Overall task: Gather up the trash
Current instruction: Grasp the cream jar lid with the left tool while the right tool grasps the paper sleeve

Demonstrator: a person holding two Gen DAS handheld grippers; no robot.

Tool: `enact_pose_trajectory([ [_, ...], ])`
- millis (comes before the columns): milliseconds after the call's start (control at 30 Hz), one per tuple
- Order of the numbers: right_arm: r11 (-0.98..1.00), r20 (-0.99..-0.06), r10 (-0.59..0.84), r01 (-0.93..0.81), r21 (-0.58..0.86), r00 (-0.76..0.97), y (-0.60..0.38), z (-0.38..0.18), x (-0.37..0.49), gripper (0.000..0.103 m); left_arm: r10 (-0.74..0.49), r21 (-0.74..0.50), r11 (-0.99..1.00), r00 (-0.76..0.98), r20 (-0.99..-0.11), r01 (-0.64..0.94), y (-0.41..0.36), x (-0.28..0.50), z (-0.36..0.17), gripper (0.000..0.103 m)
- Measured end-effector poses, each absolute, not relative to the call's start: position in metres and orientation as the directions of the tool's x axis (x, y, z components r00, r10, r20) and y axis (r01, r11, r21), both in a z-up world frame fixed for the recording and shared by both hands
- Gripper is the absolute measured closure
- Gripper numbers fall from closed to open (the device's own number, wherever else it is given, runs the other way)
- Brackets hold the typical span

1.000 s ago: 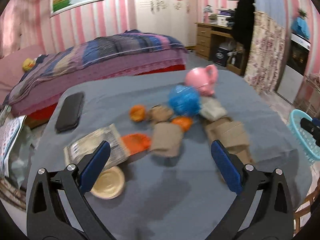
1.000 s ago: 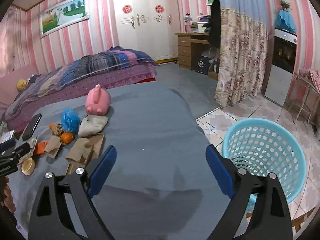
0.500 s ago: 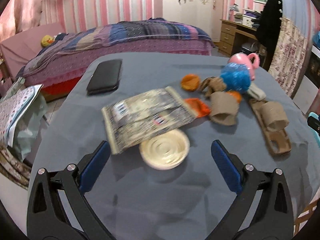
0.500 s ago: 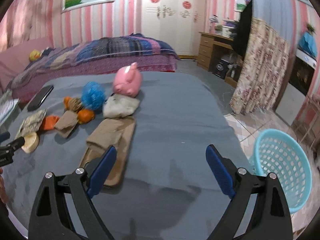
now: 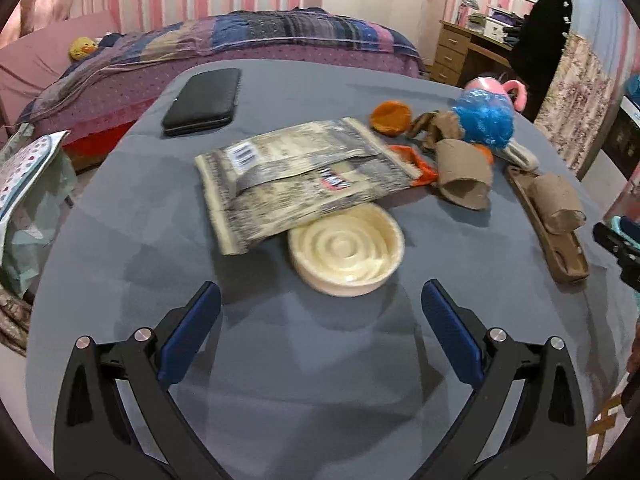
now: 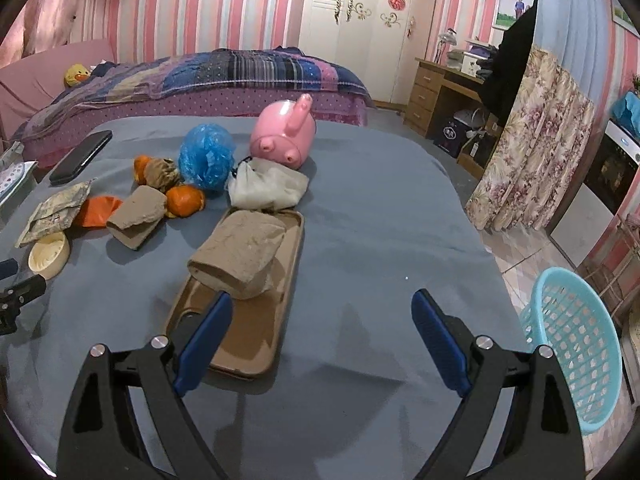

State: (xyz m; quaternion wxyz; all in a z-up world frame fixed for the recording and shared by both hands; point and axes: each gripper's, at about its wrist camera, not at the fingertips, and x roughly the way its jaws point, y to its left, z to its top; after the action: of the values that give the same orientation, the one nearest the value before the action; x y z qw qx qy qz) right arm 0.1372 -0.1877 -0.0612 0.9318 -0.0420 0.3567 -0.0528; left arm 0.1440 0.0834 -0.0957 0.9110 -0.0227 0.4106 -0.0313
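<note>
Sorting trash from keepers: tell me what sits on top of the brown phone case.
A flattened cardboard tube lies across the phone case, over its far half. The near half, with its camera cutout, is bare. Whatever lies beneath the tube is hidden.

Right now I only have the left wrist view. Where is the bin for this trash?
Observer: A light blue basket stands on the floor, off the right edge of the table.
Operator: Anything in it yet?
Observer: No trash shows in the part I can see; its lower side is cut off.
Operator: Is the right gripper carrying something?
Observer: No. The right gripper is wide open and empty, by the near end of the brown phone case.
</note>
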Motion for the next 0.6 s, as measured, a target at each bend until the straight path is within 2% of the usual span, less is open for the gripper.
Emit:
enact_pose_trajectory([
  [233,0.996,-0.667,-0.061,0.084,0.002,0.742,-0.193,-0.063,0.144,0.014,-0.066,-0.042,0.998,0.660,-0.748,0.052,0.073,0.161,-0.097,0.018],
  [333,0.997,-0.670,-0.049,0.075,0.010,0.741,-0.183,-0.065,0.150,0.014,-0.073,-0.030,0.997,0.656,-0.751,0.077,0.070,0.170,-0.097,0.019],
  [500,0.998,-0.671,-0.014,0.046,0.030,0.742,-0.162,-0.064,0.161,0.014,-0.094,-0.030,0.993,0.640,-0.762,0.110,0.071,0.177,-0.098,0.043],
  [600,0.999,-0.679,-0.031,0.041,-0.001,0.734,-0.150,-0.068,0.172,0.014,-0.100,-0.028,0.992,0.640,-0.762,0.122,0.072,0.173,-0.097,0.042],
])
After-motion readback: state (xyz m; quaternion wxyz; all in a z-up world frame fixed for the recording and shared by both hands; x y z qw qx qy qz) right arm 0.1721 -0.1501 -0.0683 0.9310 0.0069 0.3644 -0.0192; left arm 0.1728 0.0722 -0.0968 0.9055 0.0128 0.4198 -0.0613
